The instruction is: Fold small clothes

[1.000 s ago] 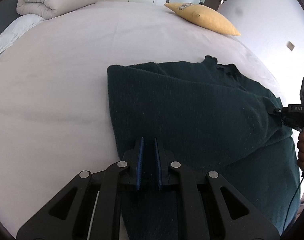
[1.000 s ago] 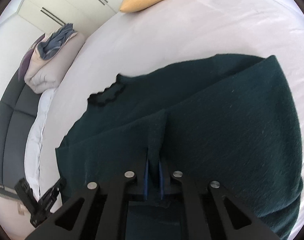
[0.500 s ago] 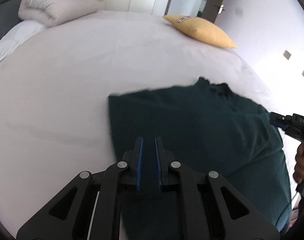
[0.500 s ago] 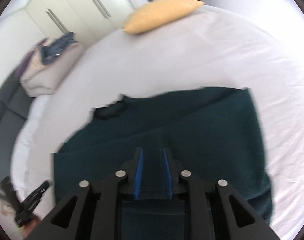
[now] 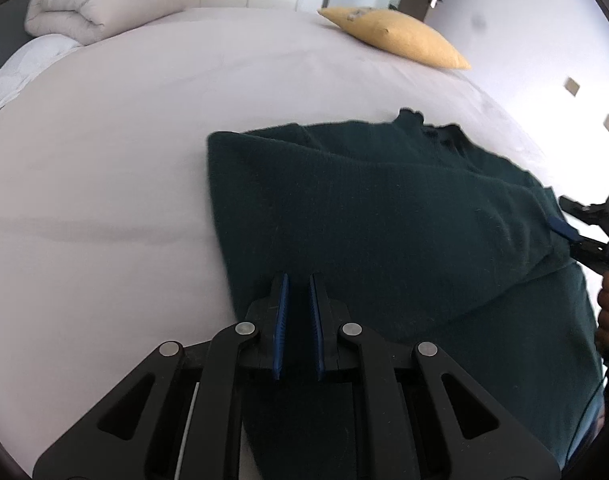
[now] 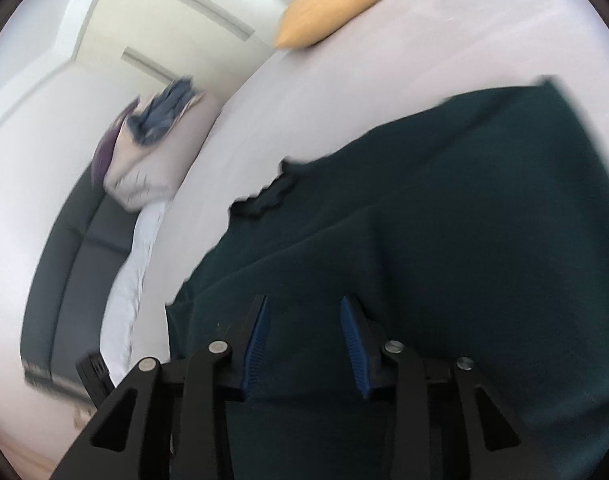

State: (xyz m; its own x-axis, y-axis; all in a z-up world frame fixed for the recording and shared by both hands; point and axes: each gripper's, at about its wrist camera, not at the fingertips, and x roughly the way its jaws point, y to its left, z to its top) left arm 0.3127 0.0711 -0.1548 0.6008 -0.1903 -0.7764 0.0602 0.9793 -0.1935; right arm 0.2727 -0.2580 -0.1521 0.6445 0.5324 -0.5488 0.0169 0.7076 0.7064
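Note:
A dark green knitted sweater (image 5: 384,208) lies on the white bed, with one side folded over the body and its collar (image 5: 436,128) at the far end. My left gripper (image 5: 298,280) hangs over the sweater's near left part, its blue pads a narrow gap apart with sweater cloth between them. My right gripper (image 6: 304,304) is open over the sweater (image 6: 444,220) and holds nothing. It also shows at the right edge of the left wrist view (image 5: 572,224), at the folded edge.
The white bed sheet (image 5: 124,160) spreads wide to the left and far side. A yellow pillow (image 5: 396,36) lies at the far edge. A folded beige duvet (image 5: 96,12) with blue cloth on top sits far left. A dark sofa (image 6: 76,260) stands beside the bed.
My right gripper has let go of the sweater fold and opened wide, and it has tilted. The raised fold has dropped flat on the sweater. My left gripper has stayed shut on the cloth.

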